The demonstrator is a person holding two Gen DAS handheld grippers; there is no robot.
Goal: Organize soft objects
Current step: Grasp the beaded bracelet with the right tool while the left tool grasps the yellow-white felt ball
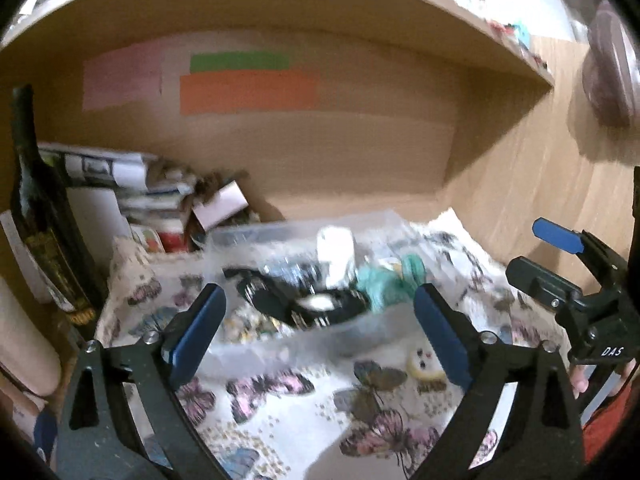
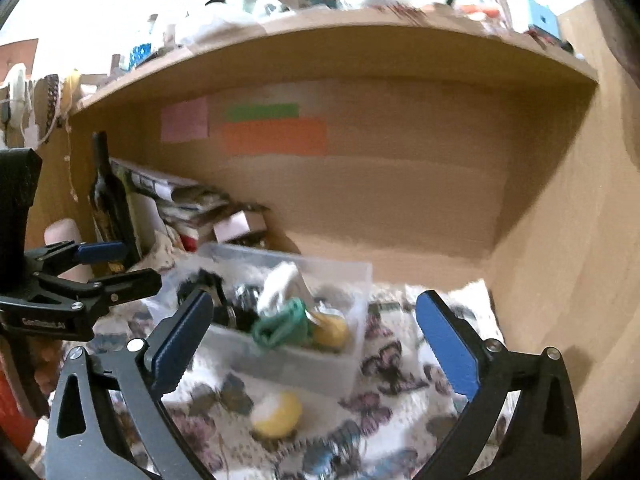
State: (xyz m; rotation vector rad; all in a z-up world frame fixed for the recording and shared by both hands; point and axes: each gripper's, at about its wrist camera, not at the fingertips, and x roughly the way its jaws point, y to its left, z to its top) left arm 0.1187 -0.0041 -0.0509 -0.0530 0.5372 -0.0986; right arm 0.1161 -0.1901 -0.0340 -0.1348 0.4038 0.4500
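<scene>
shelf [image 2: 420, 248] | butterfly cloth [image 2: 400, 360] | on cloth: clear bin [image 2: 288, 364], yellow toy [image 2: 278, 414]

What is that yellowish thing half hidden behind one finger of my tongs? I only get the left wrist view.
Observer: The right wrist view shows it whole. It is a yellow and white soft ball lying on the butterfly cloth, in front of the clear box and outside it.
Operator: Is there another one like it?
Observer: Yes. A second yellow ball sits inside the box at its near right corner, right beside the green bundle.
</scene>
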